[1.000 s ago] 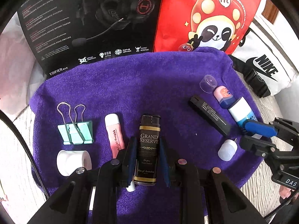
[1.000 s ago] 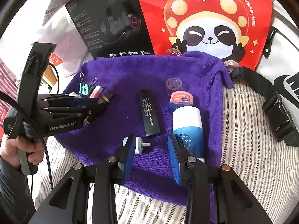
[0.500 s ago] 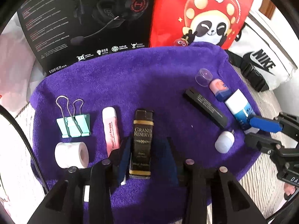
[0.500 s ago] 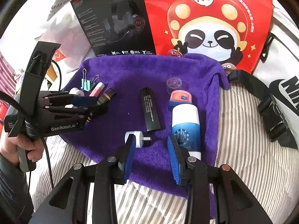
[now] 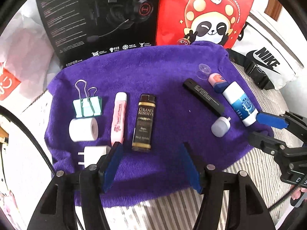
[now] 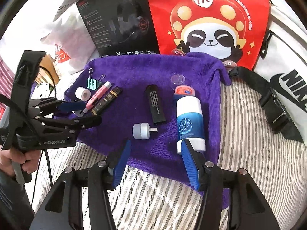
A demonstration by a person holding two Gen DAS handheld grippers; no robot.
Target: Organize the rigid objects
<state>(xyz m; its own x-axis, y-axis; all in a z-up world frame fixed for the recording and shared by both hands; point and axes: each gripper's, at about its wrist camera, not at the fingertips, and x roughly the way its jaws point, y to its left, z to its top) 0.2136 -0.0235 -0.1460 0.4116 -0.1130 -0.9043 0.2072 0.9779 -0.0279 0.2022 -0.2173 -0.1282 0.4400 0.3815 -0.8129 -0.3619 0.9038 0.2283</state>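
Observation:
A purple towel [image 5: 153, 76] holds small objects. At its left lie a mint binder clip [image 5: 87, 107], a white tape roll [image 5: 83, 129], a white plug [image 5: 92, 154], a pink tube [image 5: 119, 118] and a black-gold Grand Reserve lighter [image 5: 144, 122]. At its right lie a black stick [image 5: 203, 96], a grey-white cap [image 5: 220, 127], a blue-white bottle [image 5: 240, 103], a small pink-blue jar [image 5: 216, 79] and a clear lid [image 5: 203, 70]. My left gripper [image 5: 150, 145] is open and empty, just behind the lighter. My right gripper [image 6: 156, 143] is open and empty, near the cap [image 6: 142, 131] and the bottle [image 6: 190, 122].
A black headset box [image 5: 99, 19] and a red panda bag [image 5: 207, 13] stand behind the towel. A white Nike bag [image 5: 268, 57] with a black strap lies at the right. Striped bedding [image 6: 249, 134] surrounds the towel.
My left gripper opened wide and drew back from the lighter, which lies free on the towel. My right gripper opened wider and pulled back slightly.

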